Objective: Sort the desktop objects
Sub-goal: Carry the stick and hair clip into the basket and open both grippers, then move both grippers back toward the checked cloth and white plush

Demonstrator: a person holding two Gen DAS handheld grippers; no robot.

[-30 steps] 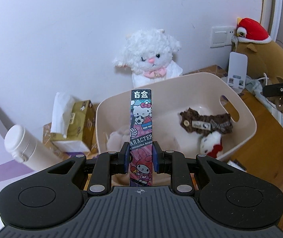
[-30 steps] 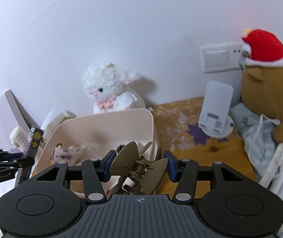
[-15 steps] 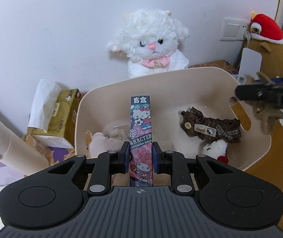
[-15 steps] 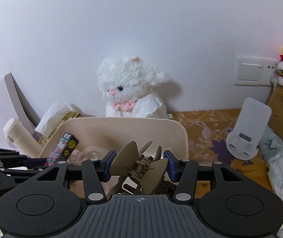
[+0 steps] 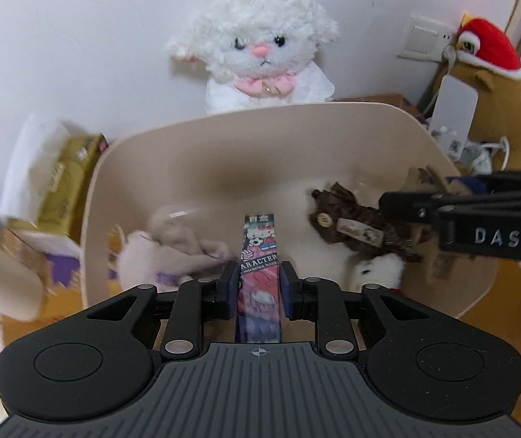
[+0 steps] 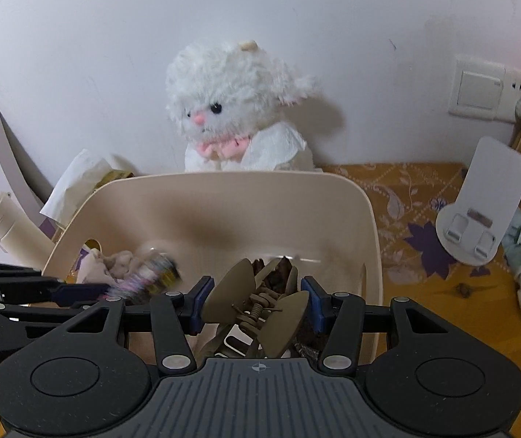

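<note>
Left wrist view, 9 o'clock: a cream bottle (image 5: pixel 3 273) and a yellow tissue box (image 5: pixel 63 186), both blurred, stand outside the beige basket (image 5: pixel 202 138). Basket interior, 8 o'clock: a pale plush (image 5: pixel 162 255). Centre: the left gripper (image 5: pixel 259 288) has both pads pressed against the sides of a slim cartoon-printed box (image 5: pixel 259 255), which points forward over the basket interior. At 12 o'clock, a white plush lamb (image 5: pixel 257 40) sits against the wall behind the basket. At 3 o'clock: a brown bow (image 5: pixel 355 219) and a small white plush (image 5: pixel 377 270) lie inside the basket, partly covered by the other tool's black finger.

Right wrist view, centre: the right gripper (image 6: pixel 257 303) is clamped on a tan hair claw (image 6: pixel 257 310), held above the basket's near edge. At 3 o'clock, a white stand (image 6: pixel 486 211) rests on the patterned cloth (image 6: pixel 399 189).
</note>
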